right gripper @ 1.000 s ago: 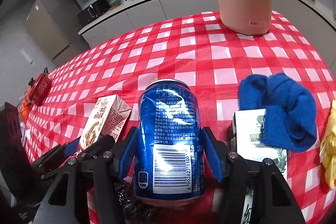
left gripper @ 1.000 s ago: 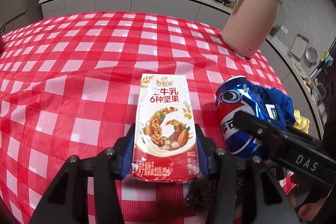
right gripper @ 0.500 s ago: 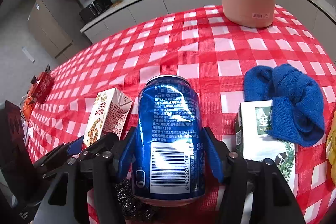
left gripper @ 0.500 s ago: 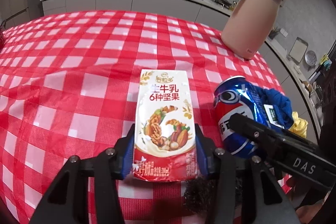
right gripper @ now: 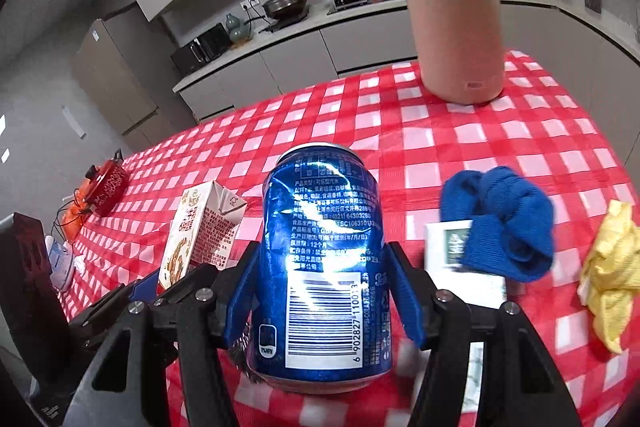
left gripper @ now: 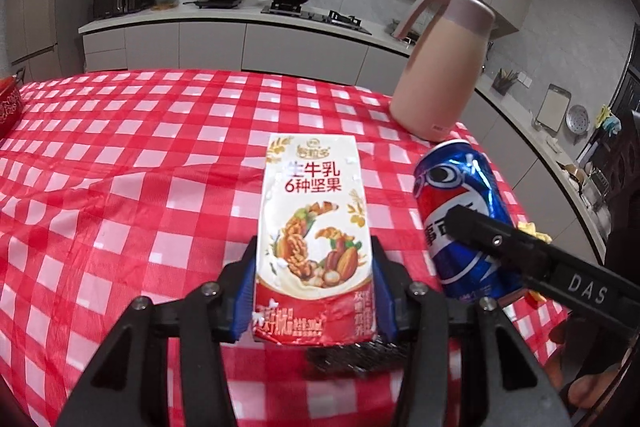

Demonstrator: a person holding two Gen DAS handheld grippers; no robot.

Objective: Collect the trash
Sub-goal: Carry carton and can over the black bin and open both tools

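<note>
A white-and-red rectangular paper milk carton printed with nuts [left gripper: 316, 243] is pinched at its lower sides between the blue pads of the left tongs [left gripper: 314, 291], and a dented blue aluminium cola can [right gripper: 324, 263] is pinched about its middle by the right tongs [right gripper: 324, 303]; both pieces of trash appear to be held clear of the counter covered in red-and-white checked plastic cloth [left gripper: 120, 187]. The carton is gripped low, so it could be tipped forward out of the pads if the wrist is swung sharply. The can's smooth, already creased wall could be crushed further or allowed to slide if the squeeze is changed. The two tongs are carried just beside each other, so the can could be knocked against the carton. A white box with a green label [right gripper: 452, 247], a crumpled blue knitted cloth [right gripper: 500, 223] and a yellow rag [right gripper: 612, 275] lie near the can and could be snagged. A tall pink jug [right gripper: 452, 7] stands well apart.
</note>
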